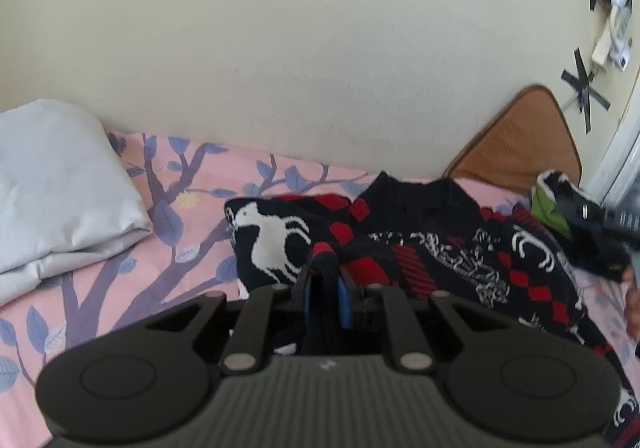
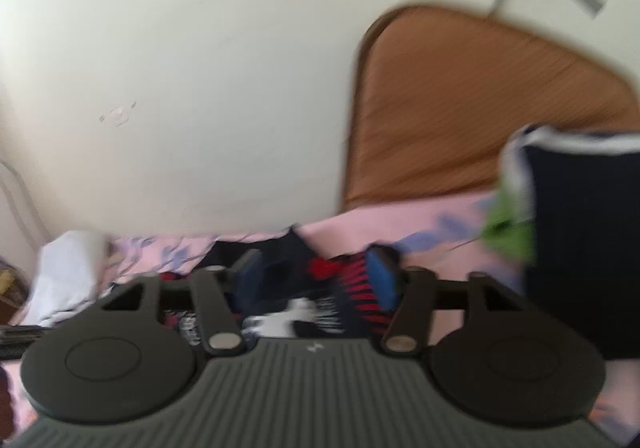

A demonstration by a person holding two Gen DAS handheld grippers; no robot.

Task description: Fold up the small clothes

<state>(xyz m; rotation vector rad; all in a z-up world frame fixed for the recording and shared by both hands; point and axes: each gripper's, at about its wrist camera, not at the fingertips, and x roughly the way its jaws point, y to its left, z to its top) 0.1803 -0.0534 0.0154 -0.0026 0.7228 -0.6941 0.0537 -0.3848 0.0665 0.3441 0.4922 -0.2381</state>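
Note:
A black, red and white patterned knit sweater (image 1: 440, 248) lies on the pink floral bedsheet (image 1: 120, 268). My left gripper (image 1: 325, 288) is shut on a fold of the sweater's lower edge, with fabric pinched between the blue pads (image 1: 343, 302). In the blurred right wrist view, my right gripper (image 2: 316, 280) stands open over the sweater (image 2: 320, 312), and cloth lies between its blue pads (image 2: 380, 280). The right gripper also shows at the right edge of the left wrist view (image 1: 612, 232).
A grey-white pillow (image 1: 60, 188) lies at the left. A brown cushion (image 1: 520, 140) leans on the cream wall at the back right. A folded green and dark garment (image 2: 560, 240) sits at the right. Cables and tape hang on the wall (image 1: 600, 28).

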